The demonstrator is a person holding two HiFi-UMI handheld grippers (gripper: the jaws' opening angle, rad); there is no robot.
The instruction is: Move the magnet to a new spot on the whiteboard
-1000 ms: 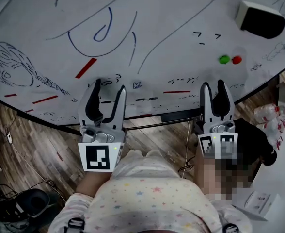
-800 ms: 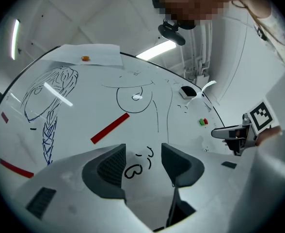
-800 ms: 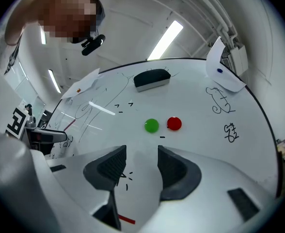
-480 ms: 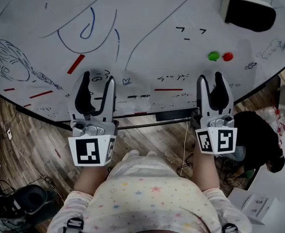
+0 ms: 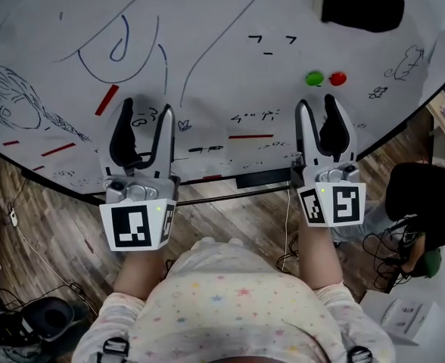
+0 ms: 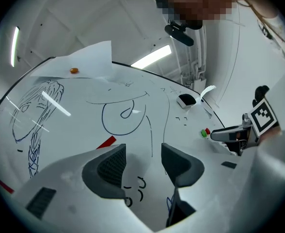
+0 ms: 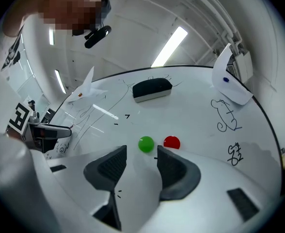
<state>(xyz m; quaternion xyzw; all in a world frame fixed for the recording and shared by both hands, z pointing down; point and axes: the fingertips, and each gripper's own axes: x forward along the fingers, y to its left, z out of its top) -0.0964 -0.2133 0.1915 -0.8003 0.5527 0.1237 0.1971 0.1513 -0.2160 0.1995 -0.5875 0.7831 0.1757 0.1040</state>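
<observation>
A green round magnet [image 5: 314, 78] [image 7: 146, 143] and a red one [image 5: 337, 78] [image 7: 171, 142] sit side by side on the scribbled whiteboard [image 5: 230, 44], at its right. My right gripper [image 5: 318, 108] [image 7: 138, 162] hovers open just short of them, nothing between its fingers; the green magnet lies straight ahead of the gap. My left gripper [image 5: 143, 116] [image 6: 142, 157] is open too, empty, over the board's lower left by small black doodles and a red dash [image 5: 107, 100].
A black eraser [image 5: 359, 6] [image 7: 152, 89] rests on the board beyond the magnets. Papers [image 6: 84, 59] lie at the board's far side, held by an orange magnet [image 6: 73, 70]. Wooden floor, cables and bags [image 5: 427, 203] lie below the board's edge.
Both grippers have moved up in the view and closer to the board; the right one now sits nearer the green and red magnets. Both stay open.
</observation>
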